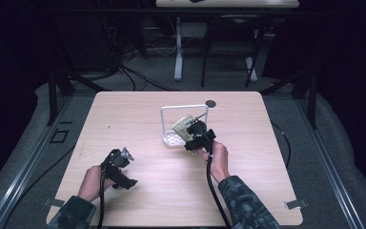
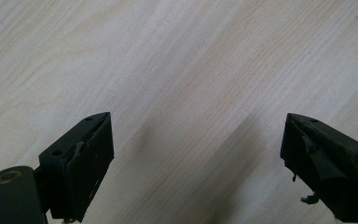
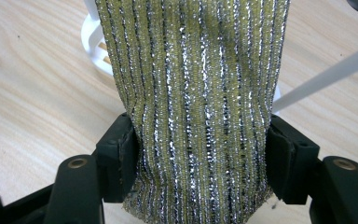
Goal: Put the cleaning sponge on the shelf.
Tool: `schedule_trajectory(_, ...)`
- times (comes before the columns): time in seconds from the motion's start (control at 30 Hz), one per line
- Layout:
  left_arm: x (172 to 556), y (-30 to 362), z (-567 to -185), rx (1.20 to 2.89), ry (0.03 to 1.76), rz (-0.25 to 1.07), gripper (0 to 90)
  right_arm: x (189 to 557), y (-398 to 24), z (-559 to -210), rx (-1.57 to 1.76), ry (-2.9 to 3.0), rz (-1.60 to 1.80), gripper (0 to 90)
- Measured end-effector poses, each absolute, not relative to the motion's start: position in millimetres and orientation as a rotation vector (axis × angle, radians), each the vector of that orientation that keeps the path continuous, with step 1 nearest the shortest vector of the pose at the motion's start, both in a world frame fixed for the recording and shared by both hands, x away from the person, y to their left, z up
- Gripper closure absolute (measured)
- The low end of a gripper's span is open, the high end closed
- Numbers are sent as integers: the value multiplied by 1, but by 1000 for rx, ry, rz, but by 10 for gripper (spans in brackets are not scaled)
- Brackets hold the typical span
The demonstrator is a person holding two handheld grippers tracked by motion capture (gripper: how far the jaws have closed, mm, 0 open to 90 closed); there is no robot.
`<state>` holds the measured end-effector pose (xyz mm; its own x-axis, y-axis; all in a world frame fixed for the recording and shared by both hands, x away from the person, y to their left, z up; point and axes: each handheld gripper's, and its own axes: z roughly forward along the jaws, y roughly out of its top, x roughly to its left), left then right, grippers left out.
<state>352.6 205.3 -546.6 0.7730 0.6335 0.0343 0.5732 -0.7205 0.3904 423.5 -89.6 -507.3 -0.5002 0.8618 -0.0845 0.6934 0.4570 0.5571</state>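
Near the table's [image 1: 138, 114] middle, right gripper [image 1: 194, 135] is clamped on a sparkly yellow scrub sponge [image 3: 196, 93] at the white rack [image 1: 171, 139], while left gripper [image 1: 122, 168] sits wide open toward the near-left corner.

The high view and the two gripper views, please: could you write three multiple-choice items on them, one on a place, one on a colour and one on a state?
1. Where does the white rack stand?
A. near the middle of the table
B. on the floor
C. at the table's near left corner

2. What colour is the sponge in the right gripper?
A. plain red
B. yellow-green with silver threads
C. solid blue

3. How is the left gripper?
A. shut on the sponge
B. shut on the rack
C. open, with nothing in it

Key: 1 A, as the high view shows the rack's base beside the table's centre. 2 B, as the right gripper view shows glittering silver stripes on yellow-green. 3 C, as the left gripper view shows bare wood between the wide jaws.
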Motion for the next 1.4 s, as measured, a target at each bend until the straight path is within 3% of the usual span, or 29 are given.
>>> schedule_trajectory(1.0,352,204,-546,2613,908,235,96,457,-55,-540,1322,2278,596,310)
schedule_trajectory(1.4,352,205,-546,2607,912,234,98,460,-47,-545,1275,2285,574,169)
